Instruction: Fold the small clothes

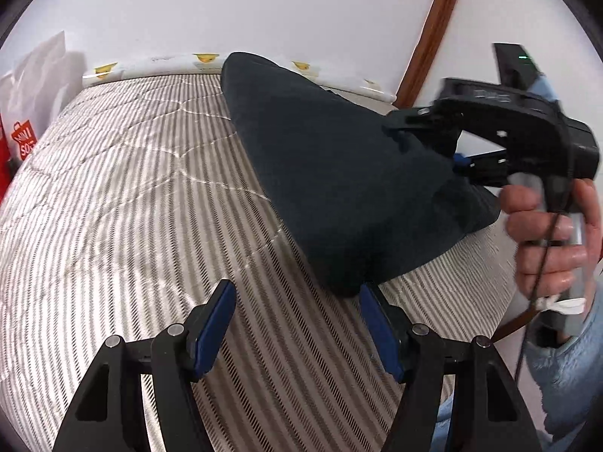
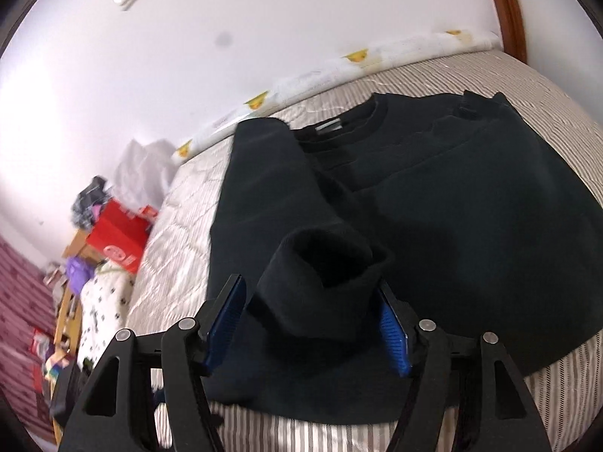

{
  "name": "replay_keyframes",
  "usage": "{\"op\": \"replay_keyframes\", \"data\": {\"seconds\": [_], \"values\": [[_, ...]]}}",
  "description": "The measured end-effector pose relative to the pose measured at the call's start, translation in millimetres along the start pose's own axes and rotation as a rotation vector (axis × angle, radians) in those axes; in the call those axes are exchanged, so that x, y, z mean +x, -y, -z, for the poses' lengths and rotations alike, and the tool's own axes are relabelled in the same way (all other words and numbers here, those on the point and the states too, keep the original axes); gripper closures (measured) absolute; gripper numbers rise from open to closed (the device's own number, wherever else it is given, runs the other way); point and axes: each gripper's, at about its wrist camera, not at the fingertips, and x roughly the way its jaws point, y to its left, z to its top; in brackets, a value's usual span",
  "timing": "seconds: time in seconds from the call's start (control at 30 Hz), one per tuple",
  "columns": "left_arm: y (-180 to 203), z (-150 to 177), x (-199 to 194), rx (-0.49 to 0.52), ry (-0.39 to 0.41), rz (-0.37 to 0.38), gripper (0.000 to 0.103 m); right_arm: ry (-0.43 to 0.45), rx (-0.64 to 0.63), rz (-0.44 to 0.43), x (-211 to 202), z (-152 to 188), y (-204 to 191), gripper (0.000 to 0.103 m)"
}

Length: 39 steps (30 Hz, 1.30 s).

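Centrally, black sweater [image 2: 433,203] on bed [image 1: 113,188]. Right gripper [image 2: 312,324] jaws spread around cuff [image 2: 324,263], grip unclear. Left gripper [image 1: 297,324] released; hem beneath hidden.

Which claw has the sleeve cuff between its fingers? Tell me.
The right claw: the sleeve cuff sits between its open fingers; the left claw frames only striped bedspread.

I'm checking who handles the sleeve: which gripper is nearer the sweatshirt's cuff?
Right. The right gripper has the cuff between its open fingers; the left gripper hangs open near the sweatshirt's corner.
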Motion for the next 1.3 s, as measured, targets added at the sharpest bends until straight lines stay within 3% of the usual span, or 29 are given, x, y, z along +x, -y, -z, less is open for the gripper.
{"op": "replay_keyframes", "data": {"seconds": [0.1, 0.17, 0.2, 0.23, 0.27, 0.43, 0.57, 0.87, 1.07, 1.2, 1.3], "values": [[5.6, -2.8, 7.2, -0.007, -0.014, 0.012, 0.037, -0.003, 0.028, 0.043, 12.3, -1.0, 2.7, 0.039], [13.6, -4.2, 12.4, 0.006, -0.021, 0.004, 0.037, 0.021, 0.005, 0.026, 7.2, -0.6, 4.5, 0.062], [18.5, -4.9, 14.3, 0.018, -0.019, -0.005, 0.037, 0.048, -0.031, 0.02, 1.8, -0.1, 3.1, 0.067], [23.0, -5.4, 15.9, 0.029, -0.02, -0.01, 0.037, 0.086, -0.088, 0.0, -6.5, 0.4, 0.4, 0.082], [30.3, -7.2, 20.0, 0.045, -0.03, -0.015, 0.037, 0.108, -0.122, -0.011, -12.5, 0.3, -1.2, 0.086], [60.0, -17.6, 30.7, 0.11, -0.049, -0.043, 0.037, 0.234, -0.209, 0.0, -50.1, -6.9, 10.5, 0.088], [75.6, -32.7, 38.0, 0.129, -0.042, -0.059, 0.037, 0.283, -0.191, 0.04, -73.2, -18.5, 41.0, 0.089], [123.9, -43.0, 62.0, 0.171, -0.085, -0.02, 0.036, 0.382, -0.169, 0.242, -109.0, -32.7, 125.7, 0.09], [139.7, -46.2, 62.6, 0.181, -0.047, -0.021, 0.037, 0.305, -0.048, 0.241, -103.5, -23.9, 190.1, 0.09], [149.7, -52.6, 67.2, 0.187, -0.036, -0.042, 0.043, 0.288, -0.038, 0.245, -100.5, -14.2, 193.3, 0.088], [156.6, -57.3, 72.8, 0.163, -0.041, -0.023, 0.051, 0.267, 0.013, 0.235, -104.8, -10.8, 200.0, 0.077]]}}
